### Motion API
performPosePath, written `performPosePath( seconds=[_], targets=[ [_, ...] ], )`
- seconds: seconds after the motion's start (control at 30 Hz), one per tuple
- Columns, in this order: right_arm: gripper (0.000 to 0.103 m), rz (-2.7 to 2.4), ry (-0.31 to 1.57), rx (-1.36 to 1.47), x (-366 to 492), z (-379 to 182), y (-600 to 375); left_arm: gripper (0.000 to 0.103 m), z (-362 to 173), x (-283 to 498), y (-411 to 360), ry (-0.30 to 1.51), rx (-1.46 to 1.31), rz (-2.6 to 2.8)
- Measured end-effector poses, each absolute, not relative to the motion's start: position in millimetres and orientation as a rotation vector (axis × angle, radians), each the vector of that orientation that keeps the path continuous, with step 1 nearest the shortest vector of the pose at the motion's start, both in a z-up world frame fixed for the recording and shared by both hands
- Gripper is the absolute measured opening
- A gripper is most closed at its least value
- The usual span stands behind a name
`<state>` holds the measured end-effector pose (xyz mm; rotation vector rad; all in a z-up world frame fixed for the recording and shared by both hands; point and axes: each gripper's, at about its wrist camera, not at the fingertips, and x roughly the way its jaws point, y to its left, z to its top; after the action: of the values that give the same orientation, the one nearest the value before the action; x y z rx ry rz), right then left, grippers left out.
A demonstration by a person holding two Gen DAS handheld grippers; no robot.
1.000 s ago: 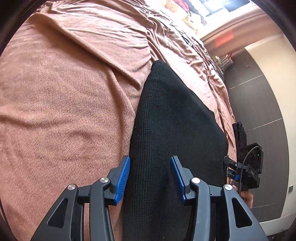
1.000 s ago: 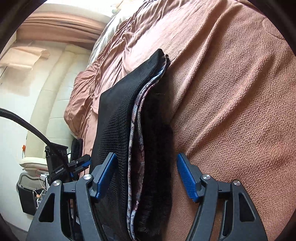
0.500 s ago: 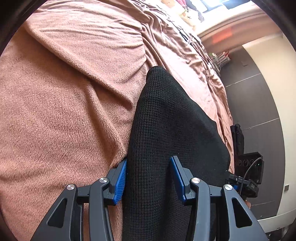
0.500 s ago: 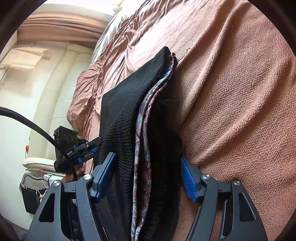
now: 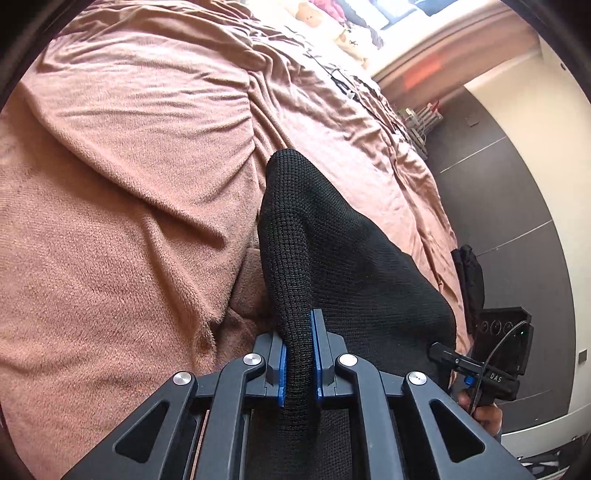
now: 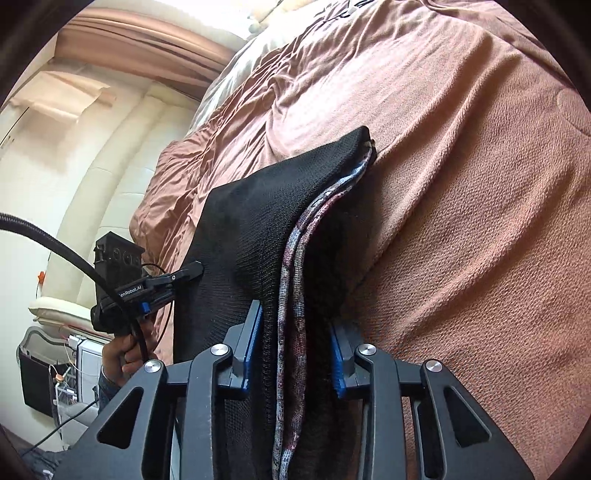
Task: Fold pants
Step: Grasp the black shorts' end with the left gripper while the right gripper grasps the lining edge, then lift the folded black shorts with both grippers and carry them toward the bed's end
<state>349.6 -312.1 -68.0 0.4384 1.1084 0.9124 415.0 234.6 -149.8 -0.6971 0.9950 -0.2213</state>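
Observation:
The black knit pants (image 5: 332, 251) lie folded on a pink-brown blanket (image 5: 129, 184). My left gripper (image 5: 298, 354) is shut on a pinched ridge of the pants' near edge, which is raised off the blanket. In the right wrist view the pants (image 6: 266, 221) show stacked layers with a patterned lining strip (image 6: 295, 295) along the edge. My right gripper (image 6: 293, 350) is shut on this thick layered edge. Each gripper shows in the other's view: the right one (image 5: 480, 369), the left one (image 6: 147, 288).
The blanket (image 6: 461, 184) covers a bed with rumpled folds. Dark floor (image 5: 517, 221) lies beyond the bed's edge. Stuffed toys (image 5: 332, 22) sit at the far end. A cream padded headboard or sofa (image 6: 92, 184) and cluttered boxes (image 6: 74, 369) stand at the left.
Both grippers went from open around the pants' edge to shut on it. The gripped edge has bunched up and lifted off the blanket.

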Motion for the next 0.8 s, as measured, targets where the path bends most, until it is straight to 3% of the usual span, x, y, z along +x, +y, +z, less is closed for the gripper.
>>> performPosePath(
  seconds=[0.8],
  targets=[
    [0.023, 0.942, 0.803, 0.308, 251, 6, -367, 0.010, -35, 350, 167, 0.793, -0.569, -0.298]
  ],
)
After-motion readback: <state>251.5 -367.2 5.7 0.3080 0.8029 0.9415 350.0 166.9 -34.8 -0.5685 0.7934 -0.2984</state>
